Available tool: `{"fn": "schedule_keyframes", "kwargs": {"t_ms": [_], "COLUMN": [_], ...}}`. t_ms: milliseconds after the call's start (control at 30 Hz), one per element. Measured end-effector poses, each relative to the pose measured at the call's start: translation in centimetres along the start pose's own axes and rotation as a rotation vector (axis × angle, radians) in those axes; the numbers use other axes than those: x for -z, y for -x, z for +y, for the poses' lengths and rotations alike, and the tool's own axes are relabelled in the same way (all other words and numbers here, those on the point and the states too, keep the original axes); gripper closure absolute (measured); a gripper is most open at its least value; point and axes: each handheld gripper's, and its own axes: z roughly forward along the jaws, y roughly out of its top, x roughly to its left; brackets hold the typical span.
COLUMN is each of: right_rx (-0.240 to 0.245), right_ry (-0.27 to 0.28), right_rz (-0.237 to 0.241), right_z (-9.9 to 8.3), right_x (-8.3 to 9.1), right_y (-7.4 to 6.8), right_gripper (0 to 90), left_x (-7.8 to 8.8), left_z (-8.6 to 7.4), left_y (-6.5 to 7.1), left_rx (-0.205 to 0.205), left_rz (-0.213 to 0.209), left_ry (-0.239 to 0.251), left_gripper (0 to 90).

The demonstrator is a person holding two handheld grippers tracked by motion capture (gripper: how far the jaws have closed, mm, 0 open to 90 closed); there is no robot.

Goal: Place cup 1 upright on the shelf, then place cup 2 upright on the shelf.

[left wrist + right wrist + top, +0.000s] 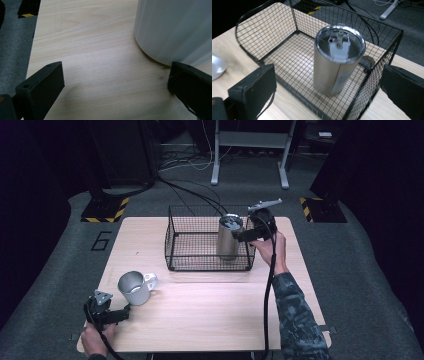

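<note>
**Two tools, two cups, one wire basket**

There are two tools, two cups and one basket on one worktop (200, 310).

On the left, a hand holds the left tool (126, 311) low on the worktop, near the front left corner. Its two black jaws are spread wide and hold nothing. Just beside it stands the first cup, a metal mug (134, 288). The mug is silver, round and open at the top. It has one handle that points to the right. In the left gripper view the mug (175, 30) looks pale and smooth, and it stands upright very close to one jaw. I cannot tell if that jaw touches it.

In the middle, toward the back of the worktop, is the black wire basket (190, 255). It is a box made of thin wires, open at the top.

The second cup is a tall tumbler (229, 239). It stands upright inside the basket, at the right end, close to the right wall. It is steel coloured with a clear lid on top, and the lid has a grey slider piece. It has a label on its side.

On the right, the other hand holds the right tool (239, 235) up by the basket's right end, near the tumbler's top. In the right gripper view its jaws are wide apart, with the tumbler (337, 67) between them farther off. They grip nothing.
</note>
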Motion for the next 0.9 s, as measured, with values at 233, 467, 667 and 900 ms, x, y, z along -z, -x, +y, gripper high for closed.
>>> {"fn": "schedule_keyframes", "kwargs": {"t_ms": [233,467,667,900], "right_rx": [0.016,0.008,-0.028,-0.071], "right_ry": [0.012,0.043,0.033,0.012], "right_rz": [0.001,-0.014,-0.045,-0.093], "right_z": [-2.5,-5.6,-9.2,-14.0], "right_x": [2.8,4.7,5.2,5.2], "right_y": [-0.6,-0.3,0.6,1.6], "right_gripper": [0.3,1.4,1.4,1.0], "left_x": [0.0,0.0,-0.1,-0.2], "left_z": [0.0,0.0,0.0,0.1], "left_y": [0.0,0.0,-0.1,-0.3], "left_rx": [-0.001,0.003,0.019,0.03], "left_rz": [0.0,-0.004,-0.008,-0.026], "left_ry": [0.001,0.001,0.003,-0.002], "left_gripper": [0.5,0.5,0.5,0.5]}}
